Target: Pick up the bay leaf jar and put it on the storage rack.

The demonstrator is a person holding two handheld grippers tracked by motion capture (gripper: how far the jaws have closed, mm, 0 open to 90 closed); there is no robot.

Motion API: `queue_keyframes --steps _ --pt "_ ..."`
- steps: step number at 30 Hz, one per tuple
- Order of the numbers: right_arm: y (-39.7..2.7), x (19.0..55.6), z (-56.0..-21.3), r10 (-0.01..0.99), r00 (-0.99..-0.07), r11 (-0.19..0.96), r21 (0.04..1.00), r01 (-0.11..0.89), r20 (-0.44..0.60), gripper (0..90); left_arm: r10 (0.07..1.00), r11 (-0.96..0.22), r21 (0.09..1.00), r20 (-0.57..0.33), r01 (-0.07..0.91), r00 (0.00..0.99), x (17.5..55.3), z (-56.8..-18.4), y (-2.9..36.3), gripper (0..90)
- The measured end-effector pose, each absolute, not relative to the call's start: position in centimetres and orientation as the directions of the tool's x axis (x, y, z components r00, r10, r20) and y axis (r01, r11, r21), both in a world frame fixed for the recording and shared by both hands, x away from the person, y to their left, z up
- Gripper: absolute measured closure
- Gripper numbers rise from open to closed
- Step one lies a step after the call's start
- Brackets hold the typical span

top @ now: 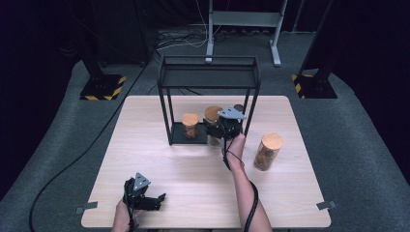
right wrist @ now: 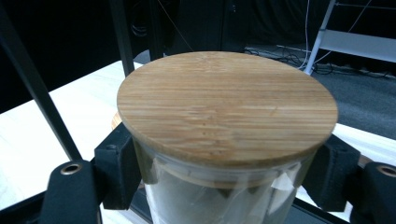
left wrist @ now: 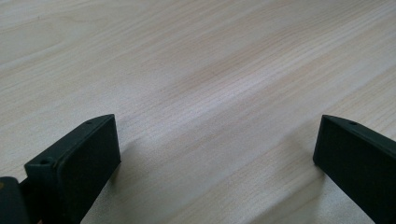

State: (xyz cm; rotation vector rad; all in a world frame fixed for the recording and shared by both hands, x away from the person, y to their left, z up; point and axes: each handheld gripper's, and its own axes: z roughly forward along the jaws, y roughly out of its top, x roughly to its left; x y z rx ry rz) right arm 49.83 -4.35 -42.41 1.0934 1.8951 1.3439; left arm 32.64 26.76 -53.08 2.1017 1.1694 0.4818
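Resting at about seven o'clock on the counter [top: 145, 159], the left claw [top: 153, 200] sits low with its jaws spread wide and nothing but bare wood grain between them. At about eleven o'clock from the counter's middle, a small cork-lidded jar [top: 190, 125] stands on the bottom shelf of the black wire rack [top: 209, 72]. Just to its three o'clock, the right claw [top: 216, 129] is clamped on a glass jar with a bamboo lid [right wrist: 226, 105]; in the right gripper view the pads [right wrist: 116, 170] press the glass wall just below the lid's rim, and the jar stands at the rack's front edge, roughly at twelve o'clock on the counter. A taller cork-lidded jar [top: 267, 151] stands alone at about three o'clock, well apart from the rack.

The held jar looks rigid, smooth and breakable, with some weight from its contents, so I judge it slippery under the pads; a grip on the glass body under the lid seems safer than on the lid, which may lift off. Its contents are hard to make out through the reflections, its base is cut off in the right gripper view, and whether it rests on the shelf or hangs above it cannot be told. A dark round shape behind the claw is too hidden to name.
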Motion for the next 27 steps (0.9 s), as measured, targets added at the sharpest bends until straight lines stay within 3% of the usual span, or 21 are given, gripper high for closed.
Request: queue_keyframes --steps 27 --pt "-3.0 51.5 -44.4 0.873 -0.487 0.150 0.946 0.288 0.009 24.7 0.849 -0.369 0.710 -0.005 0.599 0.529 32.6 -53.1 26.8 0.0"
